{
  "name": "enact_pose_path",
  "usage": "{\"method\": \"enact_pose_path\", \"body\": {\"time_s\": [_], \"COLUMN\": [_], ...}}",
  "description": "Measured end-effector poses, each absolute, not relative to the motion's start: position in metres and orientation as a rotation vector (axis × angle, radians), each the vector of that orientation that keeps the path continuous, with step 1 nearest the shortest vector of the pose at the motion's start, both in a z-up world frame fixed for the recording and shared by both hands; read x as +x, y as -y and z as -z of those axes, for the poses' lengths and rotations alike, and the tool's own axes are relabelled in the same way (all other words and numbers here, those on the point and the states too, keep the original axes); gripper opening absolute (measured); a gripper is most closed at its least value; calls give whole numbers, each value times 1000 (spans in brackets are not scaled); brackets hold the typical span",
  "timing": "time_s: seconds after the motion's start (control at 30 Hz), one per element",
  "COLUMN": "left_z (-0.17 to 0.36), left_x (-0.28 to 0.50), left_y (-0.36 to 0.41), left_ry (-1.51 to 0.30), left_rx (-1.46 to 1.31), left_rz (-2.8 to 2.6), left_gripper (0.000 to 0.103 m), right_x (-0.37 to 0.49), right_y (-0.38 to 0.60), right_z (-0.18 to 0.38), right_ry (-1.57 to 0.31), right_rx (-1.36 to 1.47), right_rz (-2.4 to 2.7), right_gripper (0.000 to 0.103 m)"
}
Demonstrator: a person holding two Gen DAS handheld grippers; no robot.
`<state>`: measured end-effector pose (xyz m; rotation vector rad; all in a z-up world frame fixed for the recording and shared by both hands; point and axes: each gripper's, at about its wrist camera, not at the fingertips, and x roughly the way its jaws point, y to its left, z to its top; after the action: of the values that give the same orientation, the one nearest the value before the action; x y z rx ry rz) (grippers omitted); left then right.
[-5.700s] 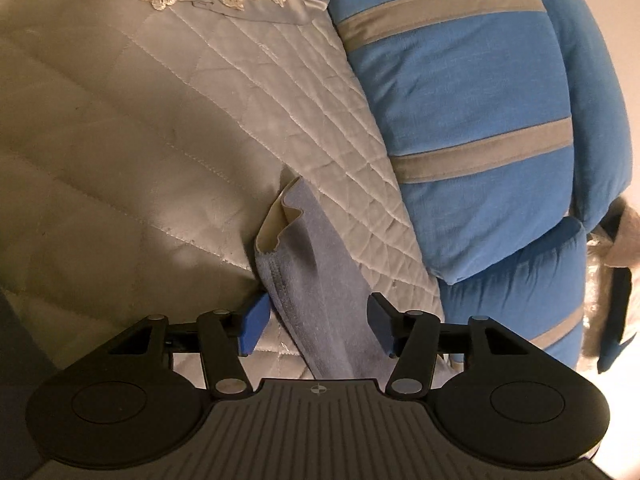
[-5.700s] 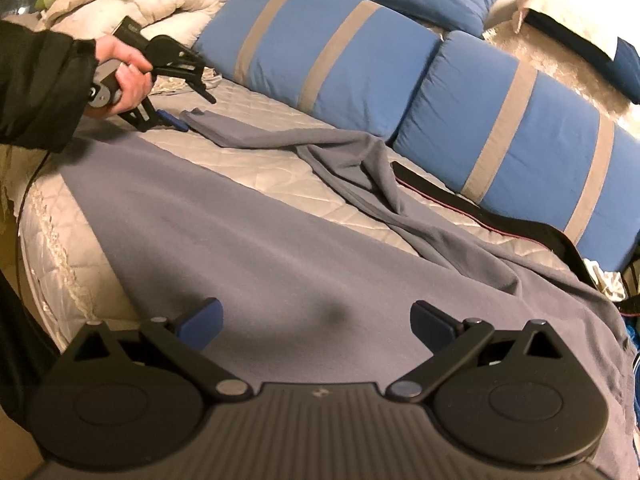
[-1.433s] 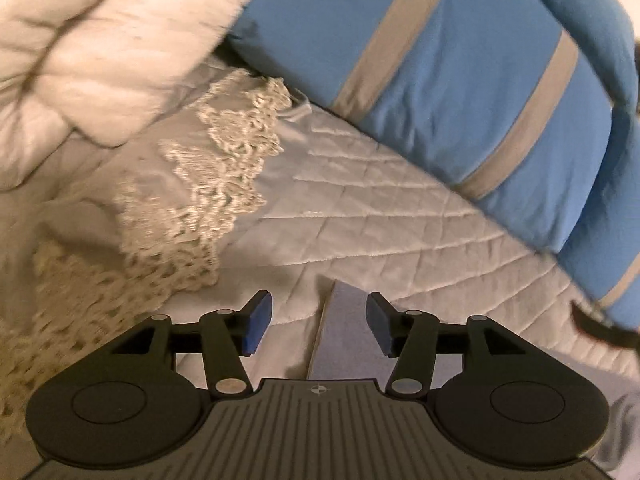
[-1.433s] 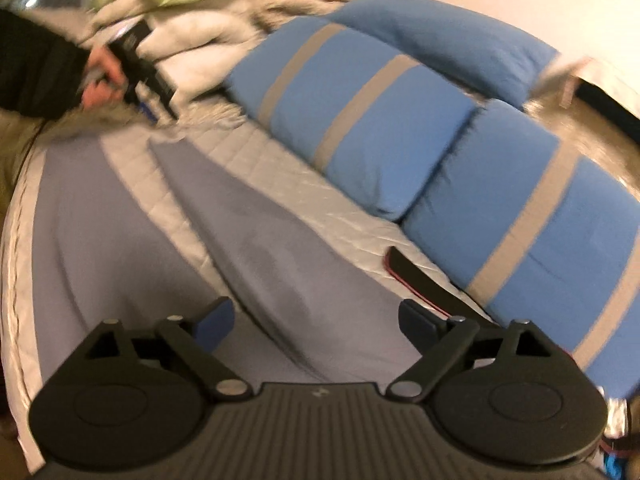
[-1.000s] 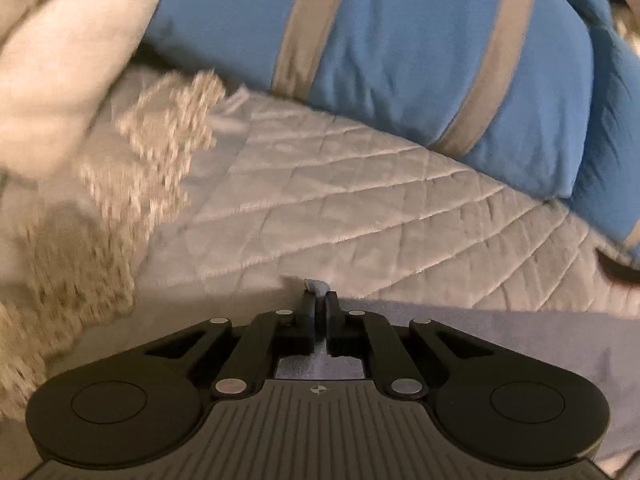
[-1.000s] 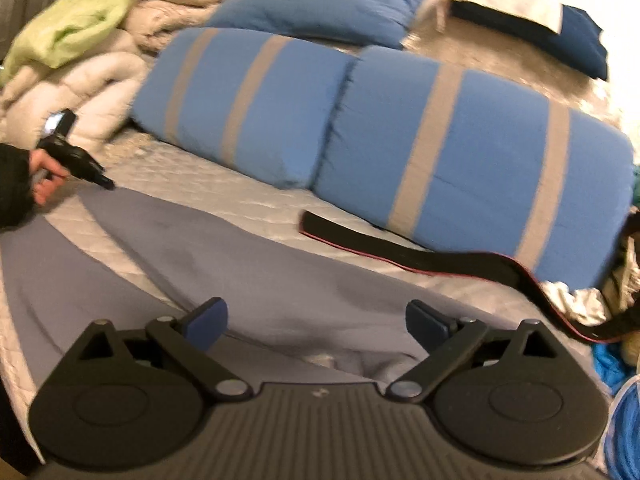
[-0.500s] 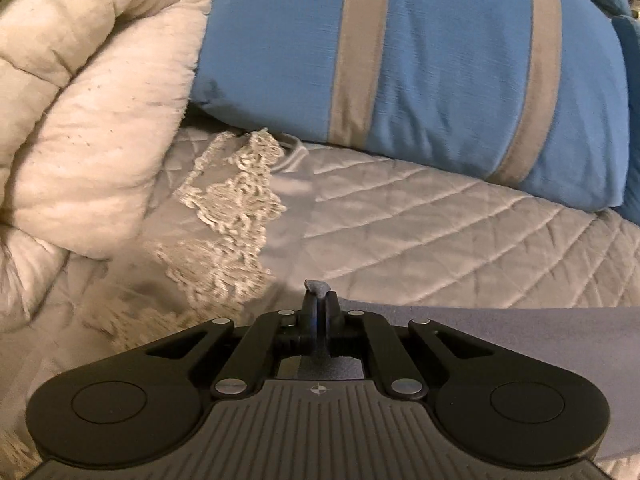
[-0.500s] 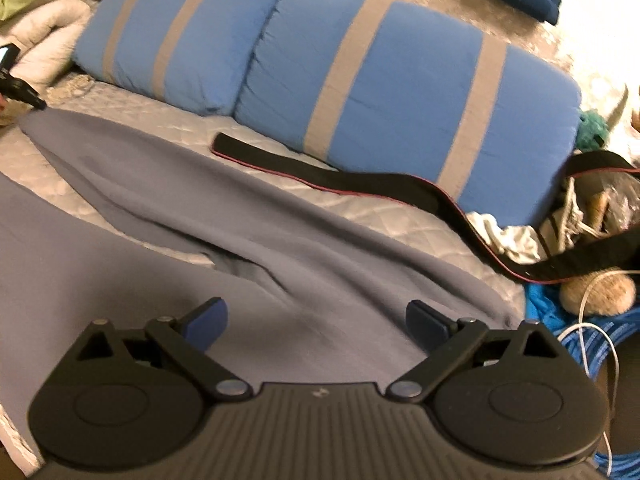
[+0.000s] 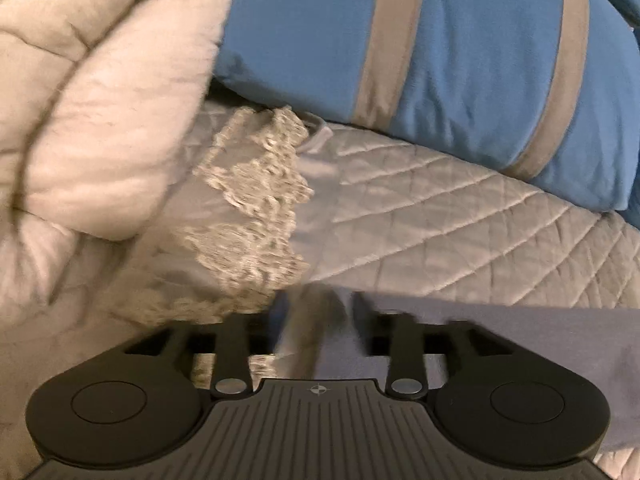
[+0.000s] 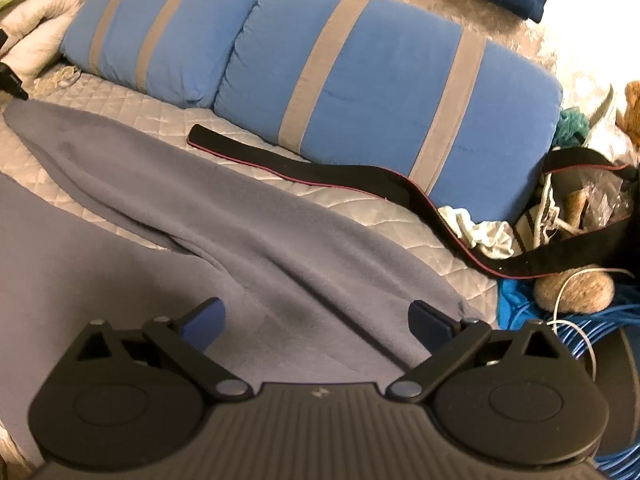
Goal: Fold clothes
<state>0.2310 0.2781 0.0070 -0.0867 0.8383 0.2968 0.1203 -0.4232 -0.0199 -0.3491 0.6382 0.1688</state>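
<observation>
A grey-blue garment (image 10: 248, 224) lies spread flat over the quilted bed cover (image 10: 400, 216). One long narrow end reaches the far left. In the left wrist view that end (image 9: 500, 320) runs in from the right. Its tip lies between the blurred fingers of my left gripper (image 9: 318, 308). The jaws are opening and the pads stand clear of the cloth. The left gripper (image 10: 11, 82) shows as a dark tip at the left edge of the right wrist view. My right gripper (image 10: 316, 320) hovers wide open over the garment's near right part, with nothing pinched.
Blue pillows with grey stripes (image 10: 380, 92) line the back of the bed. A black strap with a red edge (image 10: 320, 170) lies in front of them. A cream duvet (image 9: 100, 120) and lace trim (image 9: 256, 208) sit left. Blue cable (image 10: 600, 328) and clutter are at the right.
The left gripper was shut on the garment's tip; now its fingers have parted and it has lifted a little. The right gripper's view has swung right along the garment and stayed open.
</observation>
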Motion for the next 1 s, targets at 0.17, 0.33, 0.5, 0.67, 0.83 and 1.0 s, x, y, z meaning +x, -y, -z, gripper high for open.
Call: {"method": "enact_pose_path", "body": {"time_s": [0.17, 0.33, 0.5, 0.67, 0.83, 1.0], "left_z": [-24, -19, -3, 19, 38, 42], "left_x": [224, 229, 246, 256, 262, 261], "left_y": [-260, -238, -236, -240, -240, -235], "left_ry": [-836, -805, -815, -838, -870, -861], "left_rx": [99, 280, 312, 272, 268, 257], "left_rz": [-158, -14, 46, 75, 73, 74], "left_gripper": [59, 60, 59, 59, 43, 15], "right_x": [128, 139, 148, 158, 172, 189], "right_y": [422, 431, 448, 471, 496, 516], "right_z": [22, 23, 24, 24, 26, 26], "right_ry": [-638, -656, -667, -675, -674, -666], "right_rx": [-362, -330, -324, -273, -209, -180], "right_rz": [-191, -225, -245, -264, -234, -174], "right_gripper": [103, 103, 103, 103, 103, 103]}}
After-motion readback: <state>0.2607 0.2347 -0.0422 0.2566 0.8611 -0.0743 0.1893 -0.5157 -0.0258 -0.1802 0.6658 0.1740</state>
